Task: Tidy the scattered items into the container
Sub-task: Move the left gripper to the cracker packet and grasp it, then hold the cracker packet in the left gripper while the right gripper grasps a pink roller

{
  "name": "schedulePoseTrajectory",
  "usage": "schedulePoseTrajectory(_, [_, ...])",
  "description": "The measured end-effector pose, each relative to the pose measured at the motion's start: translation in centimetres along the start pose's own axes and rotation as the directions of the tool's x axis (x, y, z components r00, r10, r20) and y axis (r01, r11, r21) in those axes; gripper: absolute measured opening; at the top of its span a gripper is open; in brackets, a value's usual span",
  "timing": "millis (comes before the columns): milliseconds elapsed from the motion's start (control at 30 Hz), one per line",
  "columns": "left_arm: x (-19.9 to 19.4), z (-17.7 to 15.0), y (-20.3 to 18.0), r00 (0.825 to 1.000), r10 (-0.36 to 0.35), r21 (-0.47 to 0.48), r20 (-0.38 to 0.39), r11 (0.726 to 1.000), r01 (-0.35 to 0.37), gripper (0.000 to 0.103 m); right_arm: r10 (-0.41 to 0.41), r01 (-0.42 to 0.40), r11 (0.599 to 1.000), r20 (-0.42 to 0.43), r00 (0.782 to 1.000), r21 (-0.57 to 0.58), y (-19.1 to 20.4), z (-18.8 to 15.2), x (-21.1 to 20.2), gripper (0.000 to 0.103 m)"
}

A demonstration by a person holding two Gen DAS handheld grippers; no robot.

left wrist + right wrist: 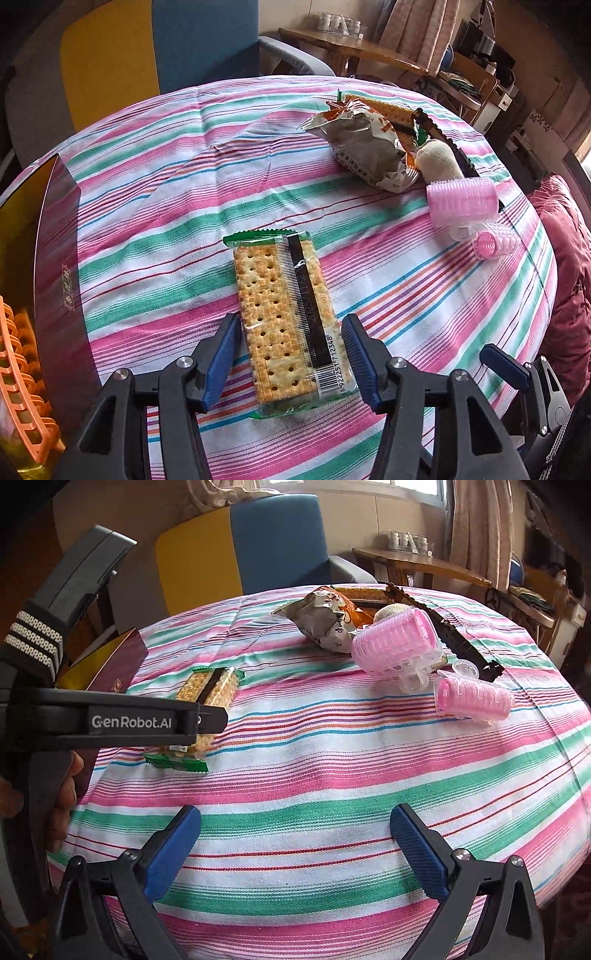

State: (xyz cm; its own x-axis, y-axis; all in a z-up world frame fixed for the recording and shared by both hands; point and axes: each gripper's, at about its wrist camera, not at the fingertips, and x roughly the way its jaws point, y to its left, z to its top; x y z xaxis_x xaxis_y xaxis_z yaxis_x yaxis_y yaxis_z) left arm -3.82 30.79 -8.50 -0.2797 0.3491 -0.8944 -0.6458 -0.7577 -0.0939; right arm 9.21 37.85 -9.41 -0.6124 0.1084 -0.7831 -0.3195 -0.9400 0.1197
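The worktop [155, 192], draped in a striped cloth, carries nearly all the scattered items. At its left edge stands the container [55, 236], a dark red box with a gold lining; an orange slatted piece [22, 373] shows inside it, and what else it holds cannot be told. At the far side lies a crumpled snack bag [364, 147], touching a second cracker packet [384, 105], a long dark comb [443, 136] and a cream roll [439, 158]. Just beside these rest a large pink hair roller [461, 201] and a small pink hair roller [496, 243]. The cracker packet [288, 317] lies flat near the container. The left claw [291, 354] straddles its near end, jaws released, with the left pad seemingly touching the wrapper and the right pad clear. The right claw [295, 853] hangs wide open over bare cloth, grasping nothing. By this view the tidying is at an early stage: seven items remain outside the box.
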Motion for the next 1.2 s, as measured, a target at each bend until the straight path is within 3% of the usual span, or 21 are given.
schedulePoseTrajectory(267, [-0.8, -1.6, 0.0, 0.999, -0.027, 0.027, 0.039, 0.999, 0.026, 0.052, -0.038, 0.039, 0.999, 0.002, 0.999, -0.021, 0.6, -0.1, 0.3, 0.103])
schedulePoseTrajectory(667, [-2.7, -4.7, 0.9, 0.994, -0.1, -0.028, 0.054, 0.994, 0.101, 0.051, -0.042, 0.04, 0.998, -0.027, 0.999, -0.055, 0.9, -0.2, 0.2, 0.103])
schedulePoseTrajectory(867, [-2.6, -5.2, 0.8, 0.994, -0.092, -0.012, 0.066, 0.996, 0.093, 0.052, 0.056, -0.061, 0.994, -0.055, 0.997, -0.094, -0.1, 0.0, -0.3, 0.103])
schedulePoseTrajectory(1000, [-2.5, -5.3, 0.7, 0.993, -0.092, -0.002, 0.067, 0.996, 0.092, 0.053, 0.198, -0.193, 0.978, -0.056, 0.979, 0.077, -3.0, 1.7, -1.2, 0.103])
schedulePoseTrajectory(1067, [-2.4, -5.3, 0.7, 0.993, -0.097, -0.003, 0.068, 0.995, 0.098, 0.056, 0.235, -0.231, 0.963, -0.009, 0.972, 0.142, -4.4, 3.3, -1.7, 0.103])
schedulePoseTrajectory(1200, [-2.4, -5.3, 0.8, 0.992, -0.108, -0.011, 0.067, 0.994, 0.109, 0.056, 0.205, -0.216, 0.96, 0.079, 0.976, 0.177, -6.9, 7.9, -2.2, 0.103])
